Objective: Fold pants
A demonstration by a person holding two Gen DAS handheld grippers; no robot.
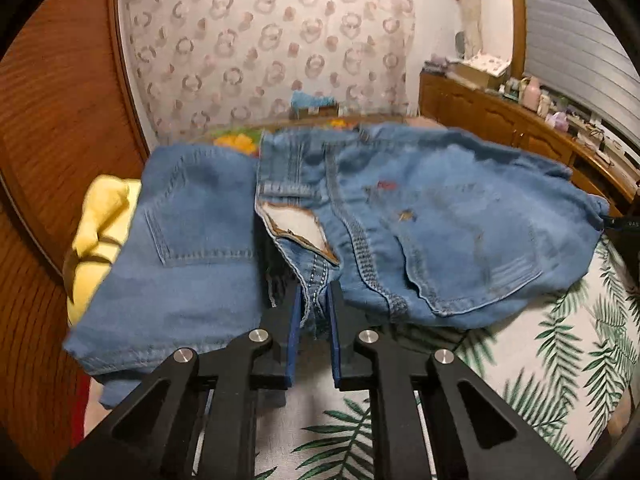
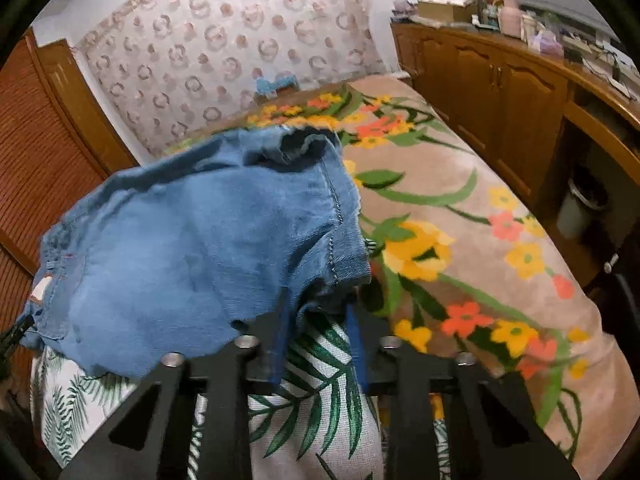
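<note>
Through the left wrist camera, my left gripper (image 1: 314, 308) is nearly shut, its pads pinching the crotch seam of the pants (image 1: 400, 216), which sit lifted and spread over the leaf-print sheet (image 1: 560, 360). I judge the denim soft but fairly heavy, so seams and hems make the surest holds. Motion blur smears the near left hem, and a yellow cloth (image 1: 100, 232) hides partly behind it.

From the right wrist camera, my right gripper (image 2: 320, 316) is closed on the pants' near right edge. Cloth drapes over its left finger, so the exact bite is hard to make out. A floral blanket (image 2: 460, 220) lies beyond, to the right.
</note>
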